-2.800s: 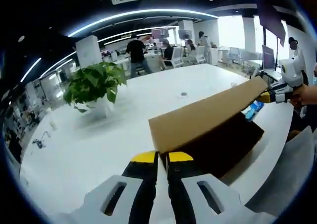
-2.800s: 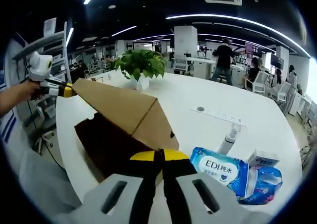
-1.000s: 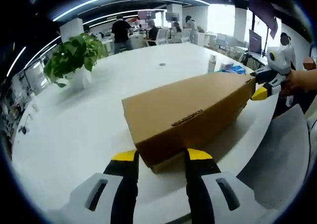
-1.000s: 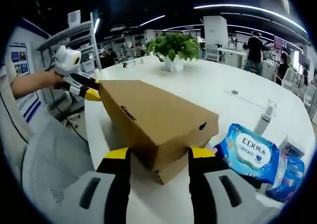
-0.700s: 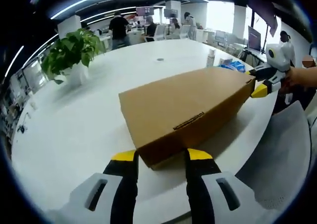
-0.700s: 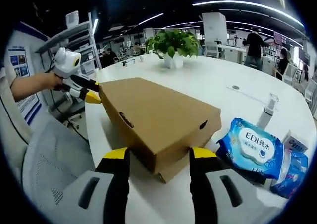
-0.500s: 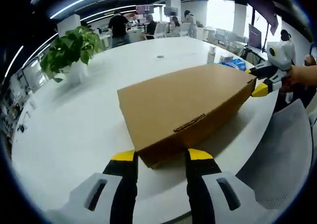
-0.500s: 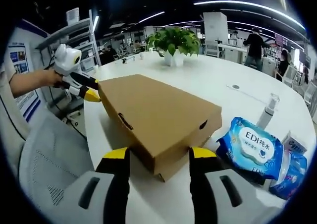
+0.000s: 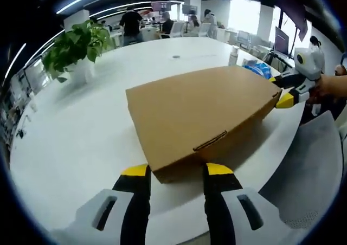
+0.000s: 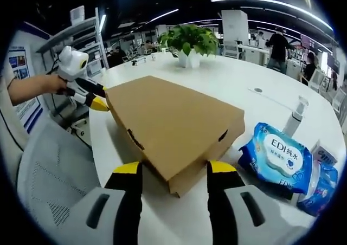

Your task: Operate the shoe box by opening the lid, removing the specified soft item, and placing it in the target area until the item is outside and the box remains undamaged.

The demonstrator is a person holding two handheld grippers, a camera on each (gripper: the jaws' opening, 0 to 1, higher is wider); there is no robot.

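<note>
Left gripper sits at one end of the shoe box, jaws spread wide with the box's near corner between the yellow tips; nothing is clamped, and whether the tips touch the cardboard cannot be told. Right gripper does the same at the opposite end, jaws wide apart, the box's corner lying between them, grasping nothing. The box lies flat on the white table, its brown lid down over the base. Seen from the left gripper view, the far end of the box has the right gripper's yellow tip just beside its corner, with a hand behind it, and a grey chair back sits beyond the table edge next to the box. The right gripper view shows the mirror of that: the left gripper's tip at the box's far corner and a forearm reaching in. Off to the side of the box here lies a blue wet-wipes pack with a small spray bottle just behind it; the left gripper view catches that blue pack just past the box's far end. A potted plant stands on the table well beyond the box, and people stand in the office behind.
</note>
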